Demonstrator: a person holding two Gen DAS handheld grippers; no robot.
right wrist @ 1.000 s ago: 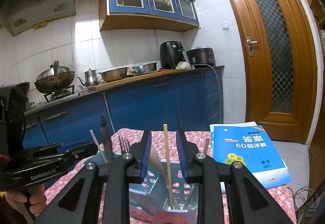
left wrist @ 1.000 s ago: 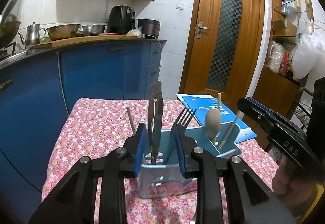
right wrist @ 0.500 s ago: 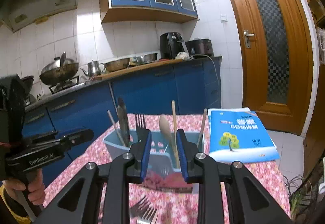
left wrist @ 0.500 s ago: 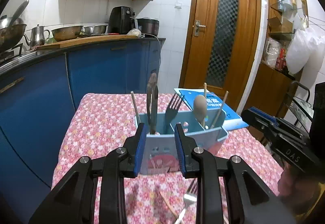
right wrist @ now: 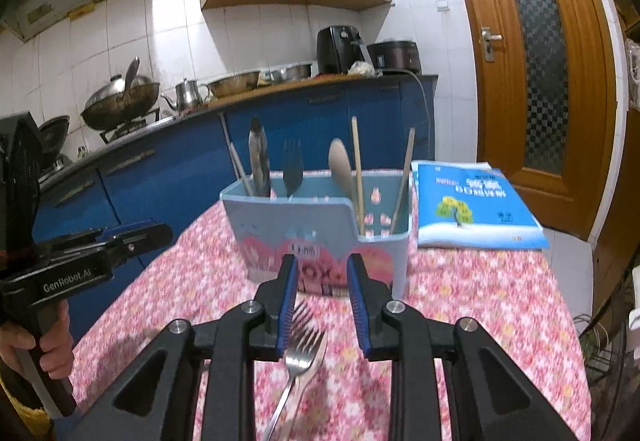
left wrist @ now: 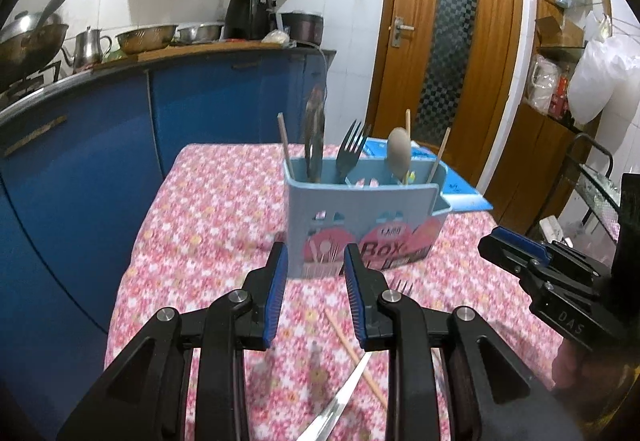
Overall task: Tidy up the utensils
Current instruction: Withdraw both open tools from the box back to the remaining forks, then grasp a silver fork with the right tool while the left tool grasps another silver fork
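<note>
A light blue utensil box point(left wrist: 360, 217) point(right wrist: 320, 229) stands upright on the floral tablecloth point(left wrist: 208, 209). It holds a dark fork point(left wrist: 352, 149), a wooden spoon point(left wrist: 400, 153), a dark flat utensil point(left wrist: 314, 129) and wooden chopsticks. Loose on the cloth in front of it lie a silver fork point(right wrist: 300, 345), a chopstick point(left wrist: 352, 349) and a knife blade point(left wrist: 340, 401). My left gripper point(left wrist: 316, 257) is open and empty, a short way in front of the box. My right gripper point(right wrist: 322, 269) is open too, and the silver fork lies on the cloth below its gap, untouched.
A blue book point(right wrist: 476, 209) lies on the table to the right of the box. Blue kitchen cabinets point(left wrist: 80, 161) with pots on the counter run along the left. A wooden door point(right wrist: 536, 61) stands behind, and a wire rack point(left wrist: 596, 177) is at the right.
Both grippers have drawn back from the box and tipped downward. The box now looks farther off, and the loose fork, chopstick and knife on the cloth have come into view.
</note>
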